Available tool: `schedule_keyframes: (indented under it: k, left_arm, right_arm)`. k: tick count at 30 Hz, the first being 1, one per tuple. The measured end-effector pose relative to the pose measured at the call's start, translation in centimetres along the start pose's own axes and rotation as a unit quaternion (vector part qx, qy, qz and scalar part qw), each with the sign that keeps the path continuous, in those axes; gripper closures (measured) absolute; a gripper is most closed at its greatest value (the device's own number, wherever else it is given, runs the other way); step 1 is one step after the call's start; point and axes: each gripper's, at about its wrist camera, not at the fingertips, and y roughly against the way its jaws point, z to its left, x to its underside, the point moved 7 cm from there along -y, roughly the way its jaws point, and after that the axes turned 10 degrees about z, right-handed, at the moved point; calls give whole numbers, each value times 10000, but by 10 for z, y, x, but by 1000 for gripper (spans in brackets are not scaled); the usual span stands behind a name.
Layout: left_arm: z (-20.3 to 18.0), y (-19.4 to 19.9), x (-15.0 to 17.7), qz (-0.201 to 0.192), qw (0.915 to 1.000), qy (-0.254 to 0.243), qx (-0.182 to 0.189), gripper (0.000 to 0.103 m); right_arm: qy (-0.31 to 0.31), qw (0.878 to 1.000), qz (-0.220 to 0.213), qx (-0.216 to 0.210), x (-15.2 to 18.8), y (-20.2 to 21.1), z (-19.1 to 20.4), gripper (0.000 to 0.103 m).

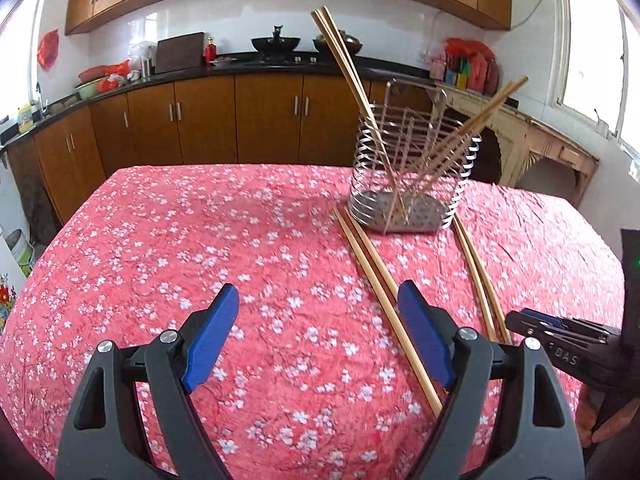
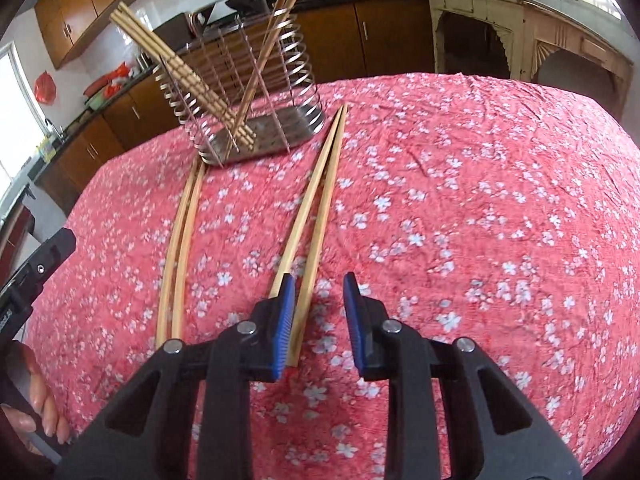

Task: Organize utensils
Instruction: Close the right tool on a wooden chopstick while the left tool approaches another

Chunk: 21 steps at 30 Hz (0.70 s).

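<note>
The left hand-held gripper (image 1: pixel 318 320) is seen low over the desk (image 1: pixel 160 240), its blue pads (image 1: pixel 212 336) spread wide with nothing between them but floral cloth. The left pair of chopsticks (image 1: pixel 380 292) is laid on the cloth and passes just inside the right-hand pad in the left wrist view; contact with that pad cannot be judged.

The right hand-held gripper (image 2: pixel 318 316) is seen in its own view with the jaws drawn fairly close but a clear gap left between the pads. The right pair of chopsticks (image 2: pixel 316 200) is laid on the cloth with its near ends at the left pad: one stick is hidden behind that pad, the other is visible in the gap beside it. No pinch by both pads is shown. Fingers of a person's hand (image 2: pixel 44 412) are visible at the lower left edge of the right wrist view.

Farther along, both pairs are pointed toward the spiral-wire utensil holder (image 1: pixel 408 176), which is stood upright on the desk past their far tips. Two bundles of chopsticks are held inside it, one leaned left (image 1: pixel 348 68) and one leaned right (image 1: pixel 480 116).

Beyond the desk, brown kitchen cabinets (image 1: pixel 208 120) are seen under a dark worktop.
</note>
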Motion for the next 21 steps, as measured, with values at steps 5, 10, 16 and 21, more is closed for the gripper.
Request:
schedule_keyframes:
  k: [5,10,16,21]
  left_arm:
    - [-7,-12,9,263,9996,-20,74,24]
    - [-14,-24,16,492,9987,-97,83,26]
    - [-22,-33,23,694,9972,-255,80,29]
    - [-29,-42,29,875,9955,-367,77,38]
  right_arm:
    - [150,9993,-20,333,-3,-7,-1,92]
    - [-124,9985,-82,527,-17,-9,-25,95]
    - [-741,9922,-253,970,-37,-7,-79,95]
    - [-1306,9847,-358,1100,-43,-3,-119,95]
